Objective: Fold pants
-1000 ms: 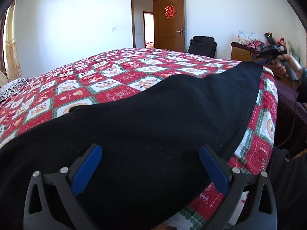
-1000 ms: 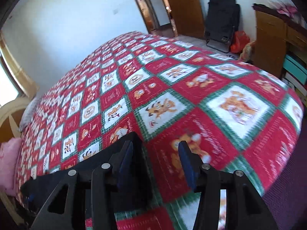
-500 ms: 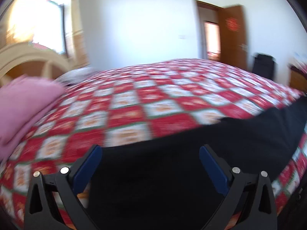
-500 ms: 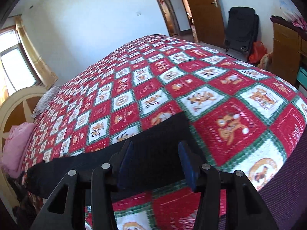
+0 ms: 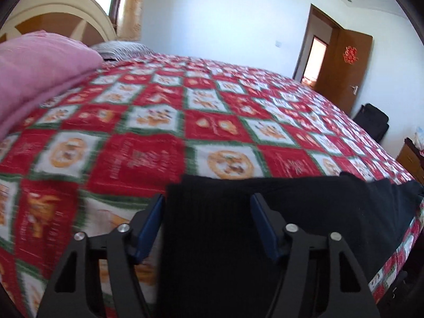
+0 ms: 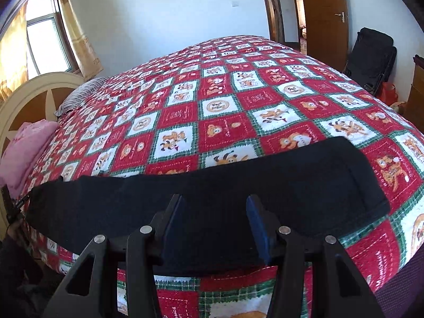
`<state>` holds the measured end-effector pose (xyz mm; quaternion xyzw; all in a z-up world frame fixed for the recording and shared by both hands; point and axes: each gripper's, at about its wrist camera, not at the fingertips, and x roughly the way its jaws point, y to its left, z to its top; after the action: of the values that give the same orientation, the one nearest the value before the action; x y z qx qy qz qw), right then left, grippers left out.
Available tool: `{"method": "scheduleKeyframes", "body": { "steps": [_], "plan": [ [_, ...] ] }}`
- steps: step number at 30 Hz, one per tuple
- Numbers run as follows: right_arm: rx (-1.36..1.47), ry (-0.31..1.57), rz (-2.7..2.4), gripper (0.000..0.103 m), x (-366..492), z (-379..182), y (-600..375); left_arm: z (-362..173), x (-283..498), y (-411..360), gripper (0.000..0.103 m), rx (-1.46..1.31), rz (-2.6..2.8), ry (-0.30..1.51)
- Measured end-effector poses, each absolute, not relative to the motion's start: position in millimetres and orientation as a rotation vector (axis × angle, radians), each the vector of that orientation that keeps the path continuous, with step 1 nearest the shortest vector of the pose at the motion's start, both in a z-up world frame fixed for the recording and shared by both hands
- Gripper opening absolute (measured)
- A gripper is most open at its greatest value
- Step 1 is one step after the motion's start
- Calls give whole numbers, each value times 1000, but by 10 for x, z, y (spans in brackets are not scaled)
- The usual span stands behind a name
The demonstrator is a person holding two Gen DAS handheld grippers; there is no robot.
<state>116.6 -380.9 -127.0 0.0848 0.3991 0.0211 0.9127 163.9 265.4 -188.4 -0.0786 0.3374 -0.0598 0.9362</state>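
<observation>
Left gripper [image 5: 206, 206] jaws just been closing, not squeezing, black pants [image 5: 238, 238] end between them. Right gripper [image 6: 214, 212] jaws apart, over pants [image 6: 212, 198] middle. Pants lie flat along near edge of checkered quilt [image 6: 225, 106]. Left view blurry, pants cut off at bottom. Pink pillow [image 5: 39, 66] big in left view, small in right. Black folded chair [image 6: 371, 55] far, by door [image 6: 326, 13].
</observation>
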Motion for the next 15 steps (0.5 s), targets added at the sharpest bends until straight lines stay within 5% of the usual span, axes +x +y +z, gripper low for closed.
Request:
{"method": "scheduleKeyframes", "body": {
  "steps": [5, 7, 9, 15],
  "plan": [
    [197, 825, 41, 51, 1156, -1381, -3815, -1901, 1662, 2712, 69, -223, -116, 717],
    [221, 804, 34, 51, 1126, -1386, -3856, -1882, 1632, 2725, 55, -210, -107, 706],
    [249, 774, 24, 51, 1090, -1361, -3923, -1853, 1583, 2790, 30, -245, -136, 670],
    [297, 682, -49, 51, 971, -1190, -4187, -1753, 1510, 3011, 26, -315, -127, 651]
  ]
}}
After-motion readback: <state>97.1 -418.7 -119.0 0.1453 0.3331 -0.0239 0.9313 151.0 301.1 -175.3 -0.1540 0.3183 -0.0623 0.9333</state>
